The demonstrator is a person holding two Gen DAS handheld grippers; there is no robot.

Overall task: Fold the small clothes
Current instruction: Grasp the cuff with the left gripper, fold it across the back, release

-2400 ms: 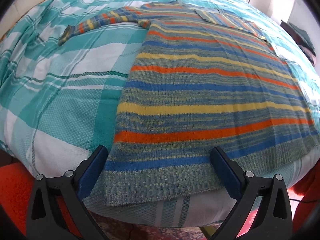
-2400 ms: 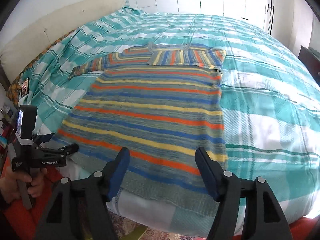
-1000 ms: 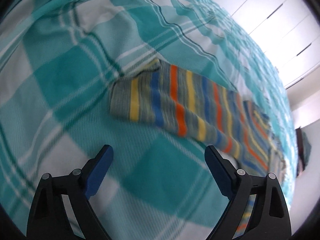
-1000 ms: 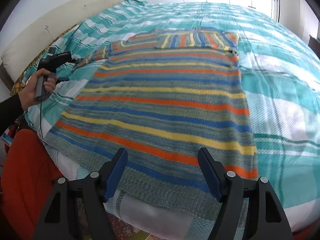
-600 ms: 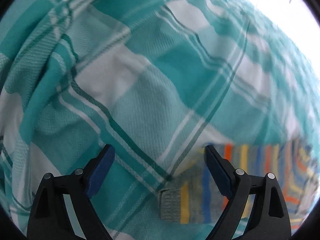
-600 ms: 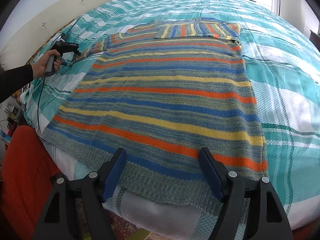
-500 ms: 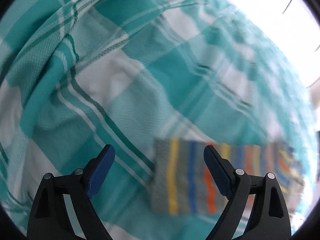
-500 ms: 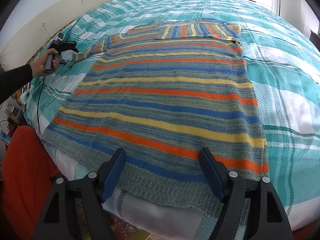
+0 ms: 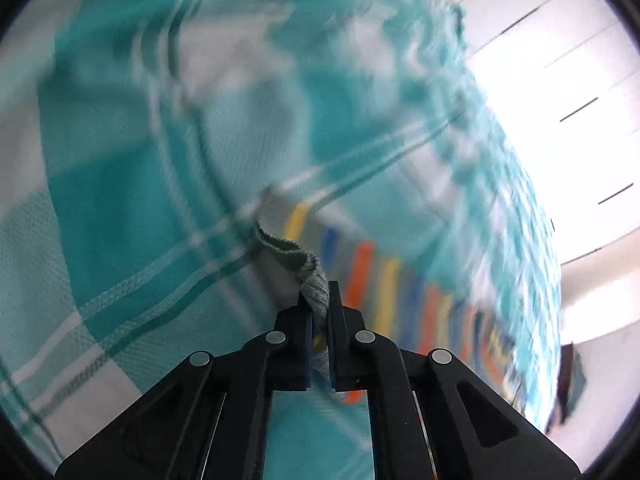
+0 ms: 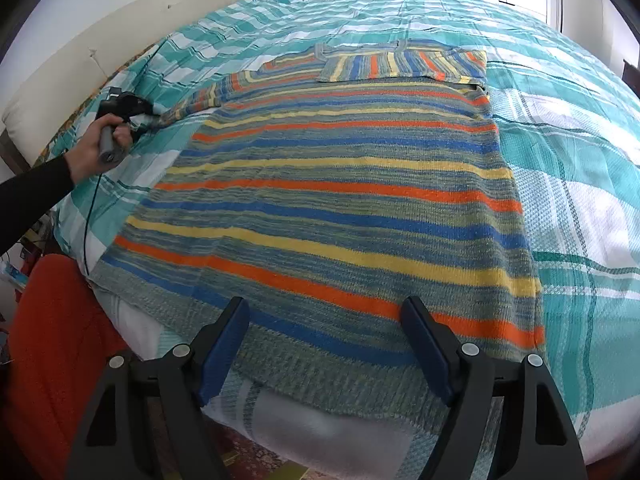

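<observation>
Since the frame half a second earlier the left hand-held gripper (image 9: 319, 300) had gone from spread wide over the sleeve cuff (image 9: 296, 252) to pinching it, cuff lifted off the bedspread (image 9: 120, 208). The striped sweater (image 10: 340, 208) lay flat on the bed, hem at the near edge. Judgement: carry the cuff low across the chest, keeping the sleeve taut so it lands flat on the body. Count: one sweater, one sleeve already folded in (image 10: 400, 65), one outstretched. The right hand-held gripper (image 10: 326, 346) hovered over the hem, jaws spread and opening, nothing pressed between them.
</observation>
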